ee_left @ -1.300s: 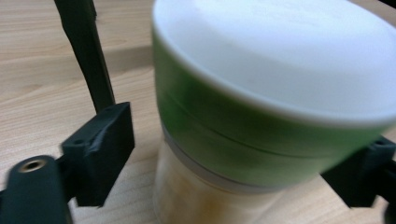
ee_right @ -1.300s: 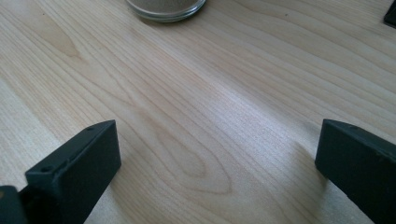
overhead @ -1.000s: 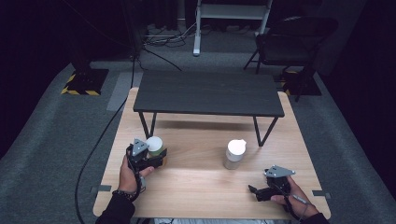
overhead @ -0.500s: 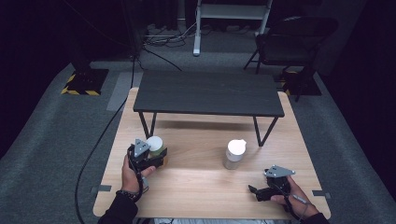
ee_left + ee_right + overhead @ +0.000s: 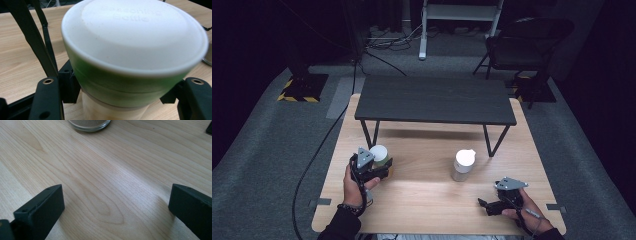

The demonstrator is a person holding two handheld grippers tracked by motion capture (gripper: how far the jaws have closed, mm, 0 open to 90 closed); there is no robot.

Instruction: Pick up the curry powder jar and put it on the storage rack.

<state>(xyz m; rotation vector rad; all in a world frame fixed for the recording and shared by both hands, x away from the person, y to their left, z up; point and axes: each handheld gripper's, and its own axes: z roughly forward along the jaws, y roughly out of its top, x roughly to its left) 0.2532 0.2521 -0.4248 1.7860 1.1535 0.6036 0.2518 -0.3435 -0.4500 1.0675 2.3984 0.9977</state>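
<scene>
A seasoning bottle [image 5: 379, 153] with a white lid and a green band under it stands at the left of the wooden table [image 5: 427, 205]. My left gripper [image 5: 381, 167] is shut on it, one jaw on each side of the body below the lid. In the left gripper view the bottle [image 5: 132, 50] is very close between the jaws of the left gripper [image 5: 121, 93]. My right gripper [image 5: 486, 205] rests low at the front right, open, with bare wood between its jaws. The right gripper [image 5: 115, 205] points along the tabletop.
A second white-lidded jar [image 5: 462, 165] stands near the middle right, and its glass base [image 5: 88, 125] shows ahead of the right gripper. A low black table [image 5: 434, 100] stands on the far half of the wooden top. A dark chair [image 5: 522, 45] is behind.
</scene>
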